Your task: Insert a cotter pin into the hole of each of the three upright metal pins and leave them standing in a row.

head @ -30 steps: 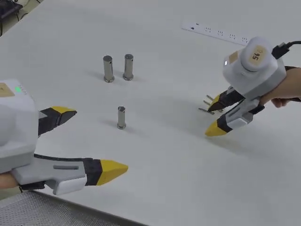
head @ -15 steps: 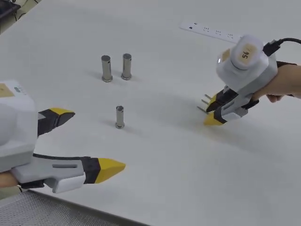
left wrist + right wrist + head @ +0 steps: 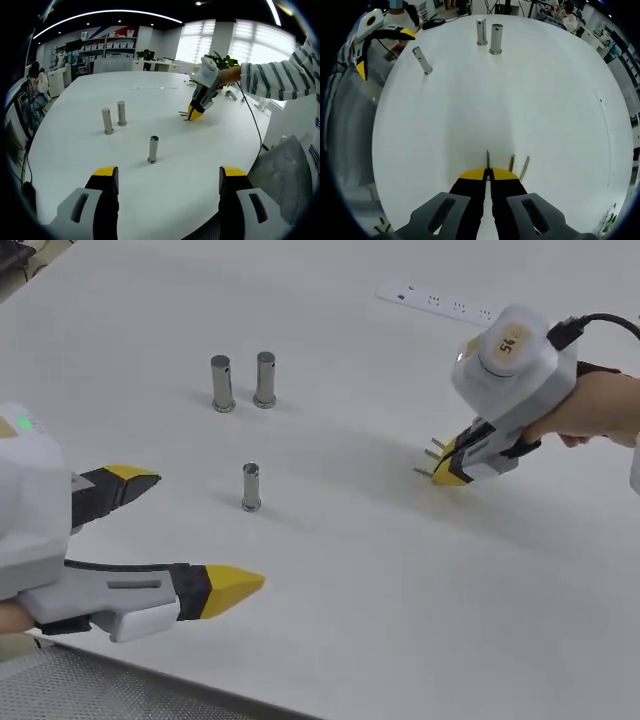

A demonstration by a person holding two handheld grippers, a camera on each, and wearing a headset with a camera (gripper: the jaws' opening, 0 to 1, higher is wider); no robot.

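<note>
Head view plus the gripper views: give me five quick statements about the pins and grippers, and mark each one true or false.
1. All three metal pins stand upright on the table. True.
2. The left gripper is shut on a metal pin. False: its jaws are wide apart and hold nothing.
3. The right gripper is shut on a cotter pin. True.
4. A cotter pin sits through the hole of one metal pin. False: none carries one; two loose cotter pins lie on the table beside the right gripper.
5. The metal pins form one straight row. False: two stand side by side, the third stands apart, nearer the left gripper.
</note>
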